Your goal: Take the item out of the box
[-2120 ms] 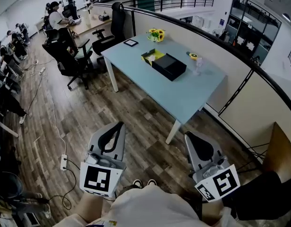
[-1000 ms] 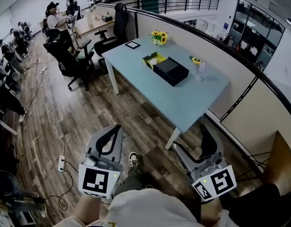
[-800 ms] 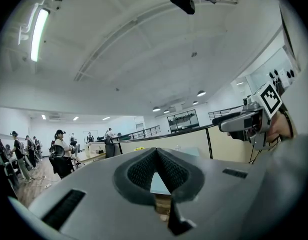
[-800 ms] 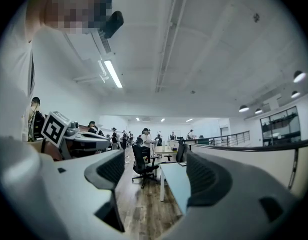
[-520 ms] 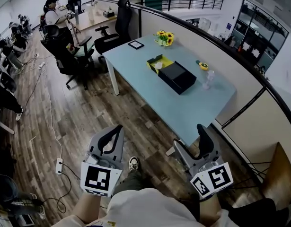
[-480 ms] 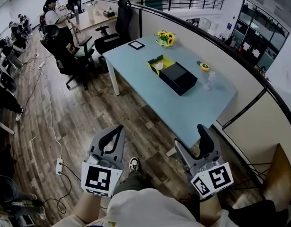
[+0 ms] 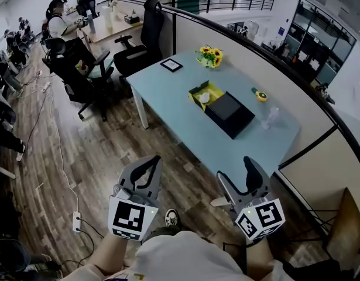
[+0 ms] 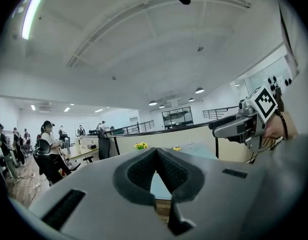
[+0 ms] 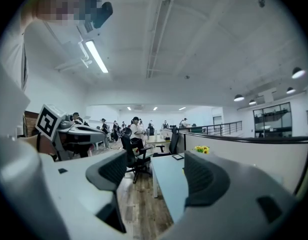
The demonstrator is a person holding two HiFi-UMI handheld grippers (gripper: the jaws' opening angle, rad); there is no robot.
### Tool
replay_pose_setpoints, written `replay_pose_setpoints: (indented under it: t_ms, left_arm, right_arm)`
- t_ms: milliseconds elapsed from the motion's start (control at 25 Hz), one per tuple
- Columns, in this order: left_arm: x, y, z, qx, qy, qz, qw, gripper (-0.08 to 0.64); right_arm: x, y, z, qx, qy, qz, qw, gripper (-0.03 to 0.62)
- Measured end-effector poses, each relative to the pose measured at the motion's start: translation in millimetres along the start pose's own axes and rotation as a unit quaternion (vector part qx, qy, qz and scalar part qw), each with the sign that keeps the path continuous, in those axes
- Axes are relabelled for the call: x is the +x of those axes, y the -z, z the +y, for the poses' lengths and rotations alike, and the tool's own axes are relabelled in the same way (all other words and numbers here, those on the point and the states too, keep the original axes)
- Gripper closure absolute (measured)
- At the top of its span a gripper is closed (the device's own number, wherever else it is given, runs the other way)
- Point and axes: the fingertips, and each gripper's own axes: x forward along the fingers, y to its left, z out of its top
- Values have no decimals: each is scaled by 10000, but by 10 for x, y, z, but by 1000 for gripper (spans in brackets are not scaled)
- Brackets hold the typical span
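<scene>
On the light blue table (image 7: 188,107) lies a box: a yellow open tray (image 7: 206,91) with a small white item (image 7: 204,98) in it, and a black part (image 7: 229,113) right beside it. Both grippers hang low over the wooden floor, well short of the table. My left gripper (image 7: 149,163) (image 8: 156,151) is shut, its pads meeting at the tips with nothing in them. My right gripper (image 7: 237,175) (image 9: 159,174) is open, its jaws closing a little, with nothing between them. The right gripper view shows the table (image 9: 169,176) ahead.
Also on the table are sunflowers (image 7: 209,56), a flat black-framed item (image 7: 171,64), a yellow round thing (image 7: 260,95) and a clear bottle (image 7: 272,117). A low partition wall (image 7: 267,69) runs behind it. Office chairs (image 7: 141,37) and seated people are at far left. A power strip (image 7: 77,220) lies on the floor.
The view and both grippers have moved closer to the table. The right gripper's fingers stand slightly nearer together. The left gripper stays shut.
</scene>
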Motion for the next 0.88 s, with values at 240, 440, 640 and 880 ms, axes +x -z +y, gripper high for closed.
replay_pose_setpoints:
  t_ms: [240, 440, 640, 880]
  left_arm:
    - [316, 142, 437, 34, 89, 119, 9999, 557]
    - [544, 234, 641, -121, 171, 201, 9996, 557]
    - [870, 346, 807, -54, 200, 328, 9992, 557]
    - [1378, 426, 992, 13, 305, 458, 9985, 557]
  right_arm:
    - [549, 64, -18, 132, 71, 101, 9998, 245]
    - [839, 143, -104, 153, 111, 280, 9994, 247]
    - [1168, 279, -297, 233, 156, 443, 9986, 247]
    - [1627, 422, -598, 396, 191, 577, 9974, 247]
